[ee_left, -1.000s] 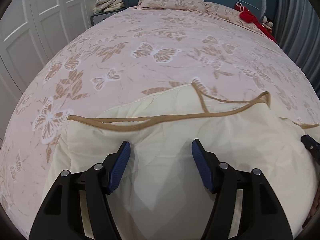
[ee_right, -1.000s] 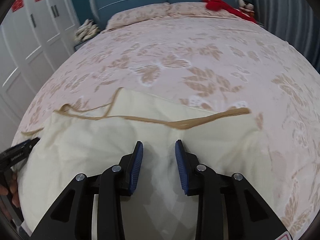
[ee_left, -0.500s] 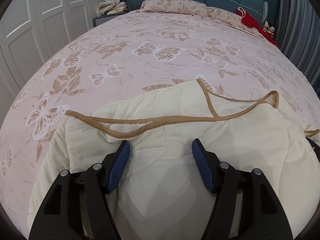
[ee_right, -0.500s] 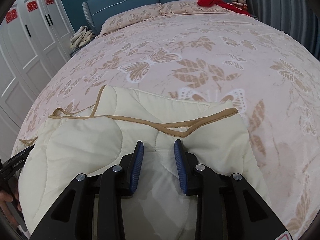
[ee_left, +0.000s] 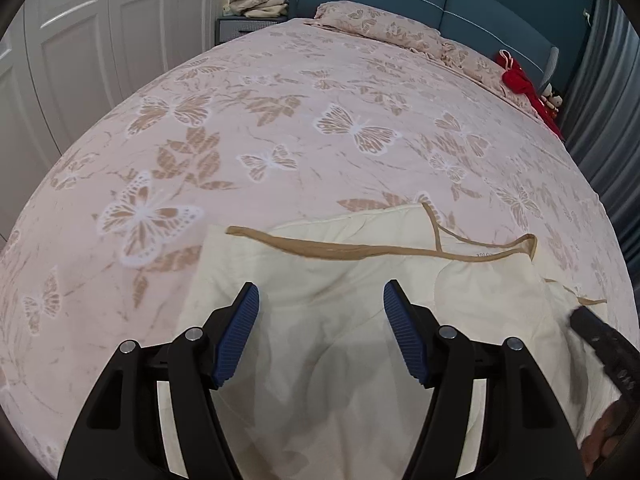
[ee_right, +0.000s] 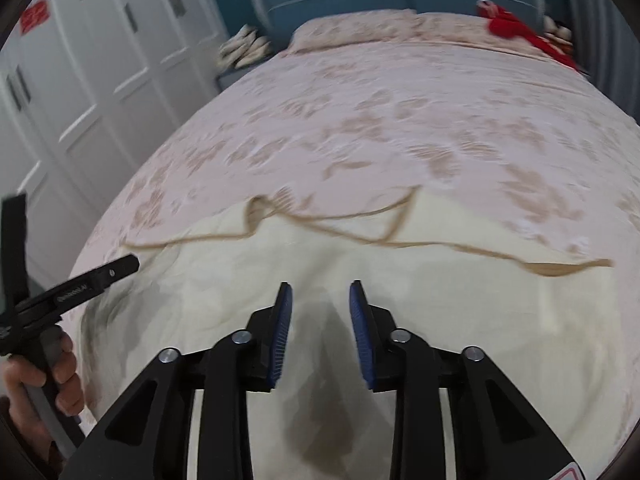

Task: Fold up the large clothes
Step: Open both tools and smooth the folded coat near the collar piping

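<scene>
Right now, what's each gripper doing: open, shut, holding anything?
Left gripper: open, hovering over the cream quilted blanket with tan trim, holding nothing.
Right gripper: jaws closing, pads not pressing the blanket; nothing held.

We are in a home bedroom: ahead of our claws spreads a bed under a pink butterfly cover, a teal padded headboard beyond it, white wardrobe doors left, grey curtains right.

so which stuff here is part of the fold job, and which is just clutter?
Job: cream quilt, left gripper, right gripper, its jaws closing with nothing clamped.
Clutter: bedspread, pillow, red cloth, folded pile on nightstand.
</scene>
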Motion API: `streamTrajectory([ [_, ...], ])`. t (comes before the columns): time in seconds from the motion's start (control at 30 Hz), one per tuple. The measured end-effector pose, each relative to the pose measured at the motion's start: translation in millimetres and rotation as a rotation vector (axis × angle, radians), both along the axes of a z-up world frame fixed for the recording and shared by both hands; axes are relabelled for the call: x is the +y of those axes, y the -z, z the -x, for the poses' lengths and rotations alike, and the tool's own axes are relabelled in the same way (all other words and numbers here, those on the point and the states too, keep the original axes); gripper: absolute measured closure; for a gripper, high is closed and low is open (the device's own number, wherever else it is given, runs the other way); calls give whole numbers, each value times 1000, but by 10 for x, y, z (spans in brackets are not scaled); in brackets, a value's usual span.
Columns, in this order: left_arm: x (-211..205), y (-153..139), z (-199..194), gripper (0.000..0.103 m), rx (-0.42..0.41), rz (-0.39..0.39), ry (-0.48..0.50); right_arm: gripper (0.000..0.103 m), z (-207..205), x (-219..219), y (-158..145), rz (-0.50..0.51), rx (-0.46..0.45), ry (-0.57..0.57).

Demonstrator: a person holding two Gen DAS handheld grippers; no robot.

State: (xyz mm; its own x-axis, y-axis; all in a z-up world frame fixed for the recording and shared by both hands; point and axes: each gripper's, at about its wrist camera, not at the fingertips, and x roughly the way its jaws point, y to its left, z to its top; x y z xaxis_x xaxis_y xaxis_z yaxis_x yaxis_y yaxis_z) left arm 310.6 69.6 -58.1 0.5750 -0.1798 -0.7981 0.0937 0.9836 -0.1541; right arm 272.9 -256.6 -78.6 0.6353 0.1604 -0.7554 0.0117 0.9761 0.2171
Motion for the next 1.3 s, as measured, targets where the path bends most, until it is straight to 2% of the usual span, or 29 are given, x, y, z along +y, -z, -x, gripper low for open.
streamTrajectory([
  [0.23,192,87,130,40,26,-4,5,81,-255,184,229,-19,66,9],
  [0.77,153,421,-193,38,40,-65,-15,84,-508,242,517,26,111,25],
  [0.9,176,448,-200,38,33,-46,-24,85,-557,254,580,37,114,21],
  [1.03,323,329,-123,41,20,36,-47,86,-619,242,636,31,112,20],
  [1.17,302,325,-126,42,26,24,-41,86,-627,254,627,34,109,21],
  [1.3,305,212,-146,42,12,41,-43,84,-581,203,462,-17,80,27],
])
